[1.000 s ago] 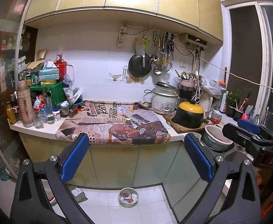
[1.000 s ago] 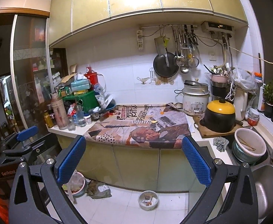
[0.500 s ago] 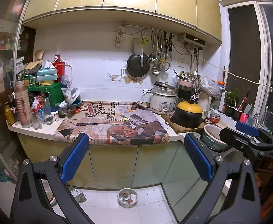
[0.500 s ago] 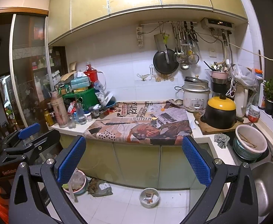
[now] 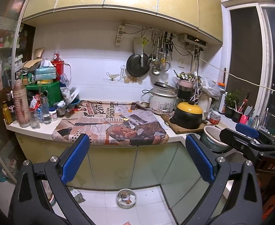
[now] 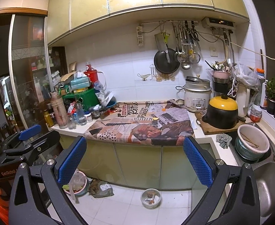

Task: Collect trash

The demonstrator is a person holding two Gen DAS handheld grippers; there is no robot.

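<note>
**Trash waited on the floor and bench**

Trash [image 6: 101, 187] lay crumpled on the floor below the bench's [image 6: 68, 130] left edge, uncollected. Both the left hand-held gripper [image 5: 137, 155] and right hand-held gripper [image 6: 134, 154] hung spread, empty, well apart from it, probably surveying.

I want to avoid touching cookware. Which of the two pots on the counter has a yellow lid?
The black pot on the wooden board, right of the newspaper. The white rice cooker behind it has a metal lid.
</note>
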